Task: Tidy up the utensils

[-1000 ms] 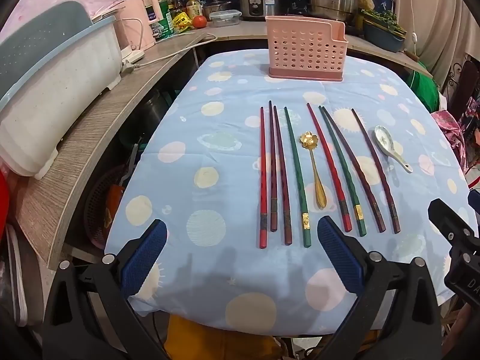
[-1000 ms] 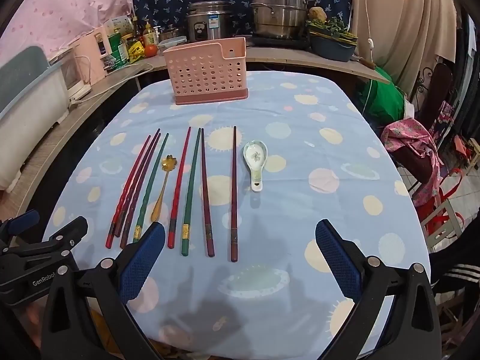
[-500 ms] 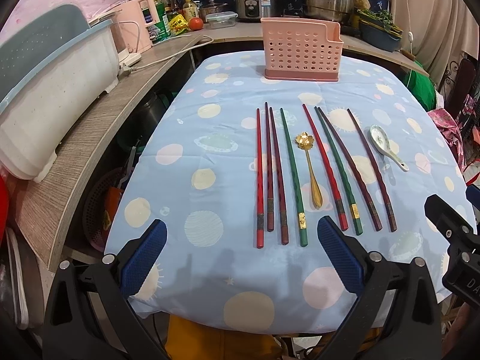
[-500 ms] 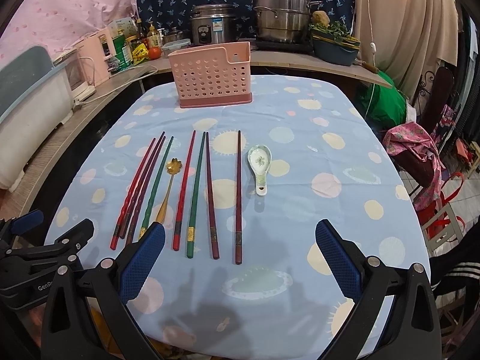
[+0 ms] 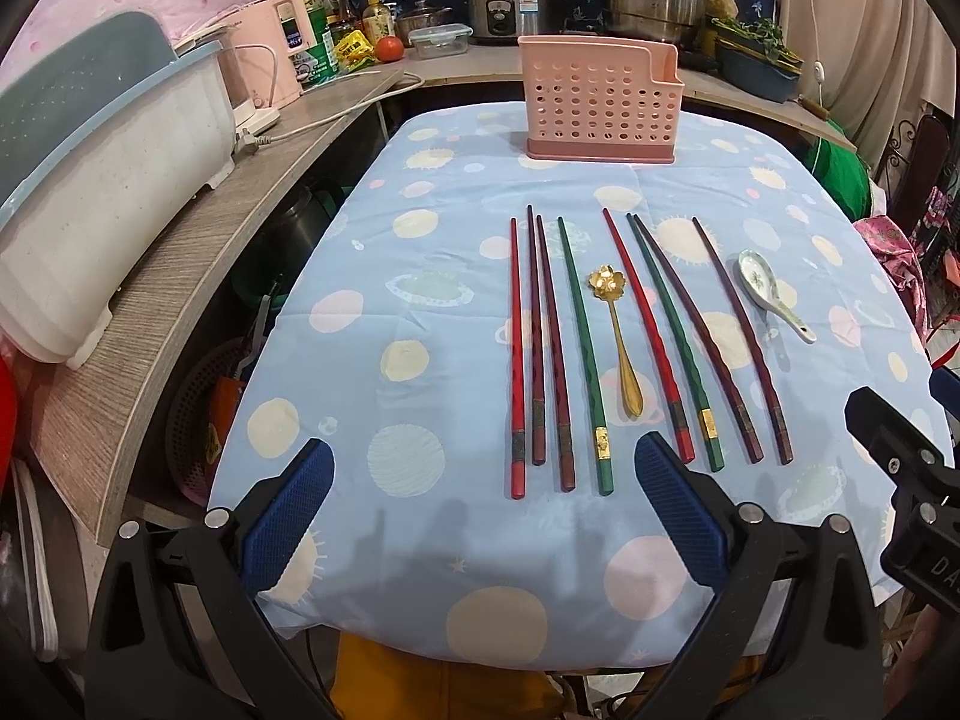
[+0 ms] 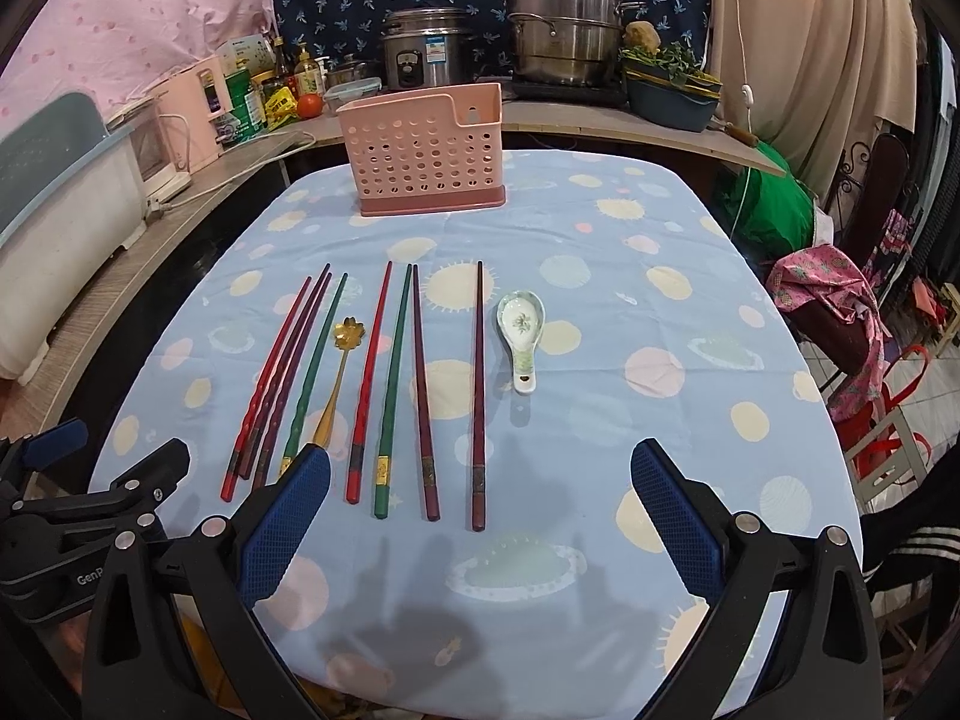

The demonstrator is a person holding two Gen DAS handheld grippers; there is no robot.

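Several red, maroon and green chopsticks (image 5: pixel 585 354) (image 6: pixel 393 390) lie side by side on the blue dotted tablecloth (image 5: pixel 420 300). Among them rests a gold flower-bowl spoon (image 5: pixel 618 342) (image 6: pixel 339 372). A white ceramic spoon (image 5: pixel 771 294) (image 6: pixel 521 330) lies to their right. A pink perforated utensil holder (image 5: pixel 600 99) (image 6: pixel 423 150) stands upright at the table's far end. My left gripper (image 5: pixel 480 513) hovers open over the near edge, just short of the chopstick ends. My right gripper (image 6: pixel 480 513) is open too, nothing between its fingers, near the maroon chopstick ends.
A wooden counter (image 5: pixel 180 276) runs along the left with a white-and-blue tub (image 5: pixel 102 180), a pink appliance and bottles. A rice cooker (image 6: pixel 420 48) and steel steamer pot (image 6: pixel 564 30) stand behind the holder. A chair with pink cloth (image 6: pixel 840 300) is at right.
Both grippers have drawn slightly nearer to the table and tilted down a little; the utensils sit lower in both views. Nothing on the table has moved.
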